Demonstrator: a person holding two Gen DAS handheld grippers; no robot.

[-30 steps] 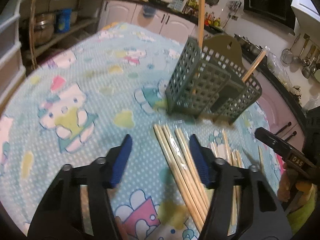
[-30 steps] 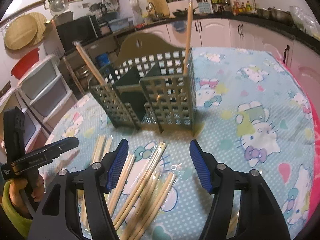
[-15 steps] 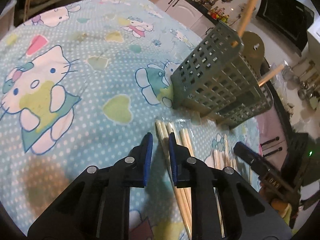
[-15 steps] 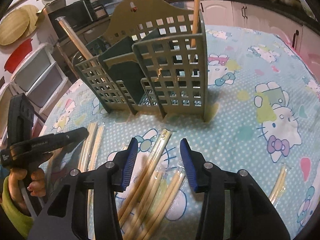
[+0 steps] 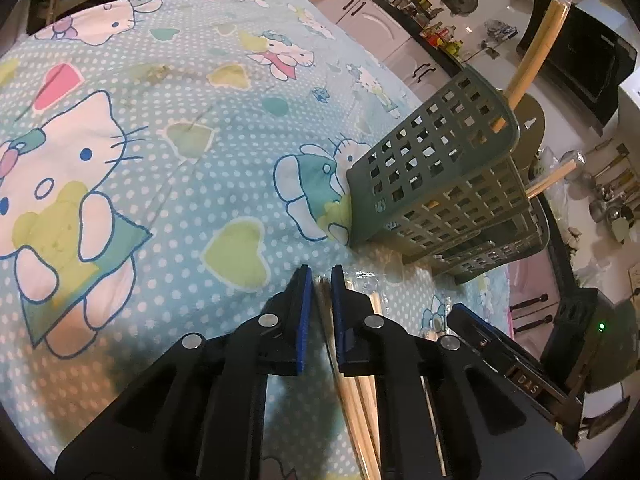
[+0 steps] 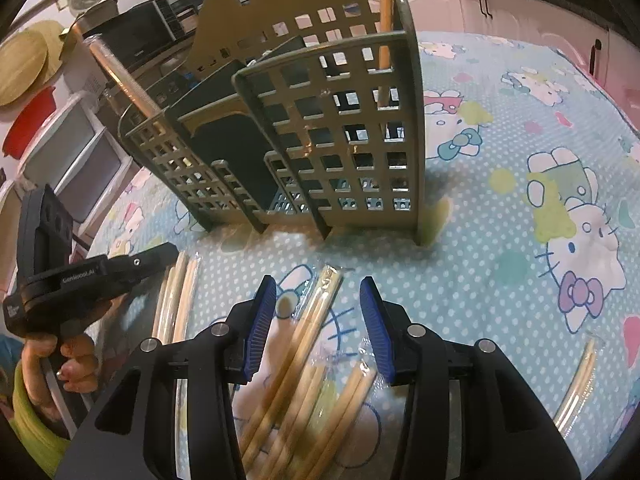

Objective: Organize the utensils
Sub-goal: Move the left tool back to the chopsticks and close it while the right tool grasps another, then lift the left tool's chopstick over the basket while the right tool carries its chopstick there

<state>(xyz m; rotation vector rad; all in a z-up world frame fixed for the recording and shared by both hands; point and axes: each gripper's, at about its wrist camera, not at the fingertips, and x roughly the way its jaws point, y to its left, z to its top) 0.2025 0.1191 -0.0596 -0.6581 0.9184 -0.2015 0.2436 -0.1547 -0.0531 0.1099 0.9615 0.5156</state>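
Observation:
Several pairs of wooden chopsticks in clear wrap (image 6: 308, 340) lie on the cartoon-cat tablecloth in front of a green lattice utensil caddy (image 6: 352, 140) (image 5: 440, 184). One chopstick pair (image 6: 386, 20) stands in the caddy's right compartment and another (image 6: 124, 76) leans out of its left one. My left gripper (image 5: 322, 292) is shut on the end of one wrapped pair (image 5: 326, 320). My right gripper (image 6: 318, 308) hangs half open just over the middle pile, with chopsticks between its blue pads (image 6: 262, 316) but not pressed.
More chopsticks lie at the left (image 6: 180, 292) beside the left gripper's body (image 6: 80, 280) and the hand (image 6: 76, 356) holding it, and one pair lies far right (image 6: 580, 380). The table edge, kitchen cabinets (image 5: 372, 20) and storage drawers (image 6: 76, 152) surround the cloth.
My left jaws went from wide open to shut on a chopstick pair as the gripper sank and rolled. The right gripper dropped closer to the pile and its jaws narrowed.

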